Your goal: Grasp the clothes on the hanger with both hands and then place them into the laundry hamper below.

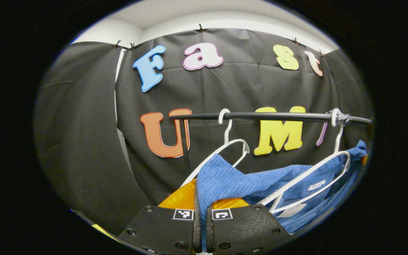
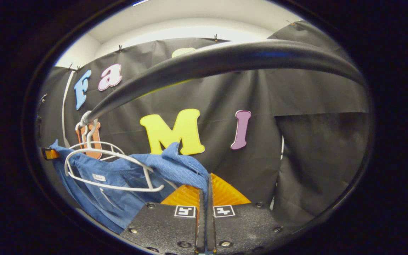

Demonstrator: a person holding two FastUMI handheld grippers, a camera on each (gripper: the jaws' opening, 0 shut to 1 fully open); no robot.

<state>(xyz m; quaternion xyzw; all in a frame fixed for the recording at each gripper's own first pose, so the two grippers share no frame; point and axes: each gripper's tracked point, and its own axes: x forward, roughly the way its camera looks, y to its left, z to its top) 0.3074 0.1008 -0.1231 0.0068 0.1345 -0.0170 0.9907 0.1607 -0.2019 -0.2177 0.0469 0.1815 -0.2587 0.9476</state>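
Observation:
A blue corduroy garment (image 1: 232,179) hangs from a white hanger (image 1: 313,177) whose hook sits on the black rail (image 1: 267,115). My left gripper (image 1: 201,198) is shut on one shoulder edge of the garment, and the cloth runs down between its fingers. In the right gripper view, the same blue garment (image 2: 126,177) drapes around the white hanger (image 2: 112,166). My right gripper (image 2: 205,187) is shut on the other shoulder corner, just below the rail (image 2: 225,60). The fabric stretches between the two grippers.
A second white hanger (image 1: 230,145) hangs bare on the rail left of the garment. The rail's black upright post (image 1: 183,141) stands at its left end. The booth's black cloth wall (image 1: 83,141) hangs close behind everything.

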